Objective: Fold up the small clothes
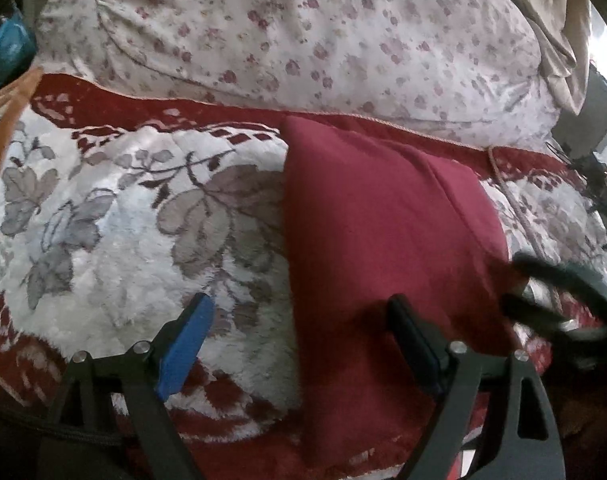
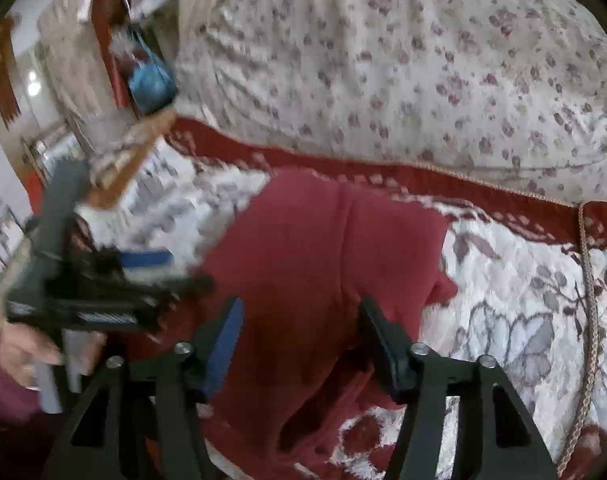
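A dark red garment (image 1: pixel 375 232) lies folded lengthwise on the plush red-and-white flower blanket (image 1: pixel 103 208). My left gripper (image 1: pixel 299 308) is open and empty, hovering over the garment's left edge near its front end. In the right wrist view the same garment (image 2: pixel 323 264) lies under my right gripper (image 2: pixel 299 312), which is open and empty above the cloth. The left gripper (image 2: pixel 143 276) shows blurred at the left in the right wrist view, held by a hand. The right gripper (image 1: pixel 559 292) shows as a dark blur at the right in the left wrist view.
A floral duvet (image 1: pixel 303 32) is heaped behind the blanket. A braided cord (image 2: pixel 587 320) runs along the blanket at the right. A blue bag (image 2: pixel 149 80) hangs by furniture at the far left. Beige cloth (image 1: pixel 551 20) hangs at the back right.
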Tool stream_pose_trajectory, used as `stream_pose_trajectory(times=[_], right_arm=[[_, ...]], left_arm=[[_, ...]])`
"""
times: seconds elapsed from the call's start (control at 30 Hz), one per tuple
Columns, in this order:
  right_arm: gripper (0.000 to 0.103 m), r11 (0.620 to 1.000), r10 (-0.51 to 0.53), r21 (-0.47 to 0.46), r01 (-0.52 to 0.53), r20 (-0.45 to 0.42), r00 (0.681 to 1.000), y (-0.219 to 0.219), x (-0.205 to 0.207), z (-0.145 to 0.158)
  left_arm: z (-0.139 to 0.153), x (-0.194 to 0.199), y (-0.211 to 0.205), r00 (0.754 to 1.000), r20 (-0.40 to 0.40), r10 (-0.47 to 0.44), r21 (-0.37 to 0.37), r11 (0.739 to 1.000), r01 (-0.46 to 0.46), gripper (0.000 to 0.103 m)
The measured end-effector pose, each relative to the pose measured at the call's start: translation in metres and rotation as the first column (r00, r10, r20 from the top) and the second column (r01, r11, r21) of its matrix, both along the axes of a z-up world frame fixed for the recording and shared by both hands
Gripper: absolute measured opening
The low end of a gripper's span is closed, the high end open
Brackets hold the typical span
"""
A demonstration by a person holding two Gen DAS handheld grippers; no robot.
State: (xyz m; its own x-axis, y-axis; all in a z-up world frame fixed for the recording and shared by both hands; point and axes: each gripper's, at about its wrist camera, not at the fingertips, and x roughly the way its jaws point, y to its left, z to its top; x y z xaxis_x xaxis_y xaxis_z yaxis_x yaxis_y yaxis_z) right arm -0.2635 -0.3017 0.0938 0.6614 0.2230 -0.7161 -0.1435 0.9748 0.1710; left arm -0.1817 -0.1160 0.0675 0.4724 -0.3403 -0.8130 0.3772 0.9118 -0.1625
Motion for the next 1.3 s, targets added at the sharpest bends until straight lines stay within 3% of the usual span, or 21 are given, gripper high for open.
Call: stream_pose_trajectory(times=[0.13,0.23,0.37,0.43,0.5,0.7,1.3], right_arm=[[0.054,0.991,-0.049,-0.131,0.04,-0.066,0.997,0.005,0.007,-0.034],[0.054,0.991,-0.055,-0.125,0.047,-0.063,0.996,-0.001,0.007,-0.041],[0.054,0.996,-0.055,-0.074,0.051,-0.062,0.997,-0.007,0.003,-0.032],[0.06,0.997,-0.067,-0.037,0.066,-0.047,0.997,-0.01,-0.003,-0.022],[0.077,0.996,-0.085,-0.015,0.085,-0.015,0.996,-0.01,-0.01,-0.009],[0.084,0.986,-0.143,-0.08,0.144,0.016,0.99,-0.002,-0.019,0.007],[0.093,0.973,-0.229,-0.038,0.229,0.004,0.973,-0.006,-0.014,0.004]], left_arm=[[0.004,-0.008,0.0,0.997,0.064,0.039,0.025,0.999,-0.041,0.088],[0.008,-0.009,0.002,0.993,0.094,0.067,0.048,0.996,-0.072,0.088],[0.017,-0.012,0.006,0.989,0.116,0.094,0.023,0.995,-0.098,0.088],[0.022,-0.016,0.005,0.985,0.144,0.098,0.028,0.994,-0.103,0.088],[0.028,-0.021,0.002,0.981,0.174,0.089,0.047,0.994,-0.099,0.088],[0.041,-0.033,-0.006,0.975,0.213,0.063,0.045,0.996,-0.074,0.088],[0.048,-0.038,-0.001,0.962,0.256,0.091,0.061,0.992,-0.11,0.088]])
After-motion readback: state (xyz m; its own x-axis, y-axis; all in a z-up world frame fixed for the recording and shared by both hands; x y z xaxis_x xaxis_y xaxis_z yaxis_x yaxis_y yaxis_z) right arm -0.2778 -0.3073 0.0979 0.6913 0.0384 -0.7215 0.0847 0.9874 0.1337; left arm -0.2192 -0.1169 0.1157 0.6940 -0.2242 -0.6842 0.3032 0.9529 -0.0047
